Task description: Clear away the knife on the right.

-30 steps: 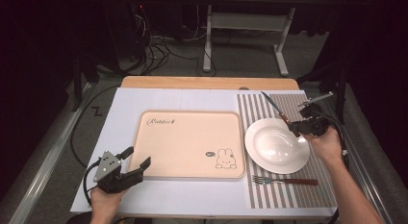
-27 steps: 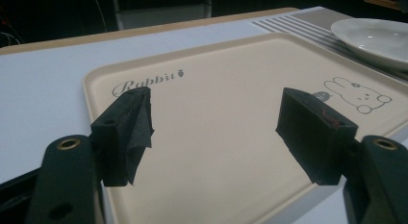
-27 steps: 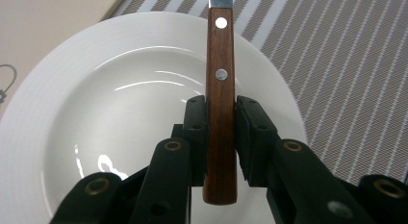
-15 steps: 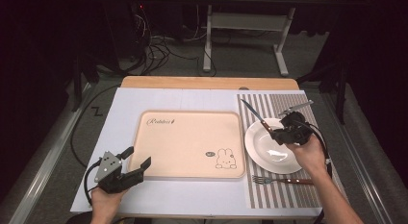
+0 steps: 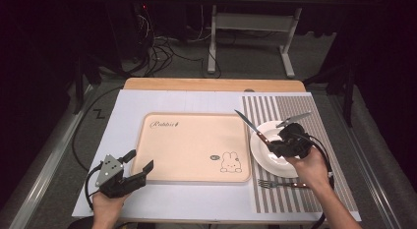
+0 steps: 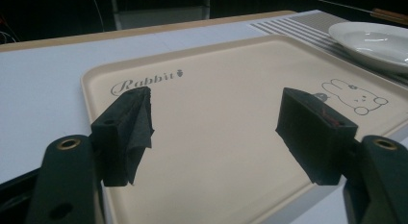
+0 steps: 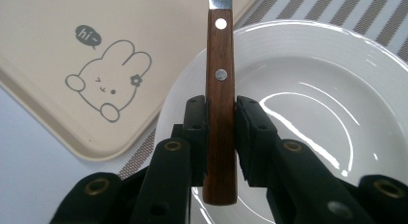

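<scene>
Right gripper (image 7: 220, 119), clamped on the knife (image 7: 220, 89) by its wooden handle, has moved left from the striped mat's right side within the last second; it now hangs over the plate (image 5: 263, 149), blade aimed at the tray (image 5: 192, 145). Likely the knife is bound for the tray. Left gripper (image 5: 134, 166) has stayed put at the tray's near left corner, jaws apart, holding nothing. 1 fork (image 5: 280, 184) lies on the mat (image 5: 319, 121) below the plate; nothing blocks the tray.

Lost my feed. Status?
Right gripper shut on knife, above white plate. Left gripper open, empty, at tray edge. Fork beside plate.
</scene>
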